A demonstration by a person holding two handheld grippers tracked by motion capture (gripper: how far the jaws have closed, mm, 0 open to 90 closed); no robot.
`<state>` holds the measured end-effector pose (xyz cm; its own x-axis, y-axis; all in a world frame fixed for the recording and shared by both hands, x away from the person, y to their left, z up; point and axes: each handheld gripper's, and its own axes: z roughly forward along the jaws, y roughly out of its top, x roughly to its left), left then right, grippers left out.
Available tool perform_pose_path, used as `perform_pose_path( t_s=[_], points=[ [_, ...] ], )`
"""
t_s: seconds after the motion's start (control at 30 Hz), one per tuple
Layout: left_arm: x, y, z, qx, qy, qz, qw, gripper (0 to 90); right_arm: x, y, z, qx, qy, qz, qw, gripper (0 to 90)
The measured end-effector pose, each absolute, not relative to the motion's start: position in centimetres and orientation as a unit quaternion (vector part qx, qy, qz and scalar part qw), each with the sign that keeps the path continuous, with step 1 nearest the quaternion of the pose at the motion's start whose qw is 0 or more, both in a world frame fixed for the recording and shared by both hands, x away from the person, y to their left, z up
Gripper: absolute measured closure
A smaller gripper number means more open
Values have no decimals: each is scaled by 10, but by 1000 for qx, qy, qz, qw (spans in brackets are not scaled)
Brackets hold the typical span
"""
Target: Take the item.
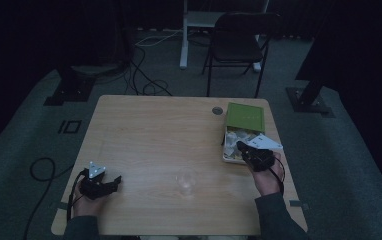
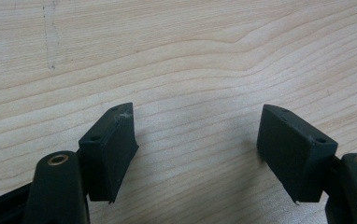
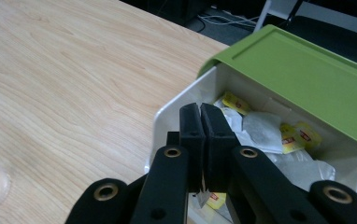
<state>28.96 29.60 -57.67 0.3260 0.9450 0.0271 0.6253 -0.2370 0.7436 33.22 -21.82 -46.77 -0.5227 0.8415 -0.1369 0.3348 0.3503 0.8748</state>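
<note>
Right gripper [image 3: 200,112] over white box [image 3: 167,121] of tea bags [image 3: 260,128] at bench's 3 o'clock, fingers pressed together, pinching a tag string. Left gripper [image 2: 195,140] idle, fingers spread. Glass [image 1: 186,181] at 6 o'clock awaiting its bag.

Left gripper [image 1: 110,182] low, jaws wide apart; right gripper [image 3: 200,112] jaws pressed together (pinching something thin).

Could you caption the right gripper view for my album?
Right gripper, jaws shut, above an open white box of tea bags with green lid.
</note>
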Motion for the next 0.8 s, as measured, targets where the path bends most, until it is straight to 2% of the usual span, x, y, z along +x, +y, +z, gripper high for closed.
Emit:
perform_pose_path(
  t_s=[0.8],
  points=[
    [290, 296, -577, 747, 526, 246, 324, 291, 323, -194, -460, 344, 782, 432, 289, 889]
  ],
)
